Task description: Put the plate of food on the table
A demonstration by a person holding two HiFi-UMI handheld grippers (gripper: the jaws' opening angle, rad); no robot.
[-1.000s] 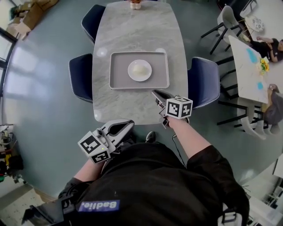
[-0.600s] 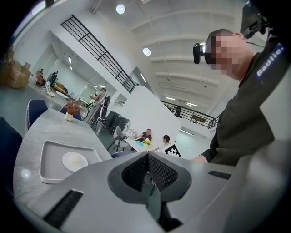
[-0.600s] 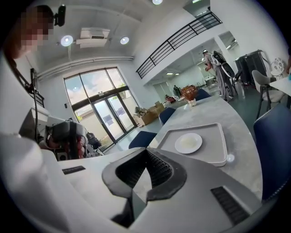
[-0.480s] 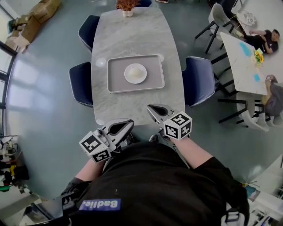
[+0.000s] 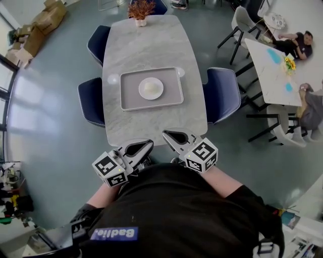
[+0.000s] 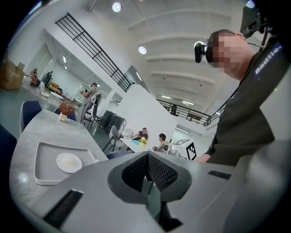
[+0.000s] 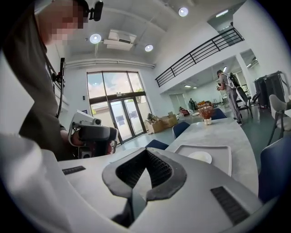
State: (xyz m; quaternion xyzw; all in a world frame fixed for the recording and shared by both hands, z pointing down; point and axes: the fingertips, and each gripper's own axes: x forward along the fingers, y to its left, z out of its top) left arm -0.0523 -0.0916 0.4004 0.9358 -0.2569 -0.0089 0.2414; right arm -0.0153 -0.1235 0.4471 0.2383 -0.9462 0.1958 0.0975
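A white plate (image 5: 151, 88) with a pale mound of food sits in the middle of a grey tray (image 5: 127, 97) on the marble table (image 5: 151, 45). Both grippers hang off the table's near end, close to my body. The left gripper (image 5: 146, 143) and the right gripper (image 5: 167, 134) are both shut with nothing between their jaws. In the left gripper view the plate (image 6: 69, 162) and tray (image 6: 42, 178) lie far left of the left gripper (image 6: 148, 155). From the right gripper (image 7: 146, 152) view the plate (image 7: 200, 157) on its tray (image 7: 226, 160) lies ahead to the right.
Navy chairs (image 5: 222, 94) stand along both long sides of the table. A small potted plant (image 5: 140, 10) stands at the far end. A second table (image 5: 275, 65) with seated people is at the right. Cardboard boxes (image 5: 45, 17) lie far left.
The right gripper has drawn back from over the table's near edge to beside the left one. The tray and plate now lie farther from both grippers.
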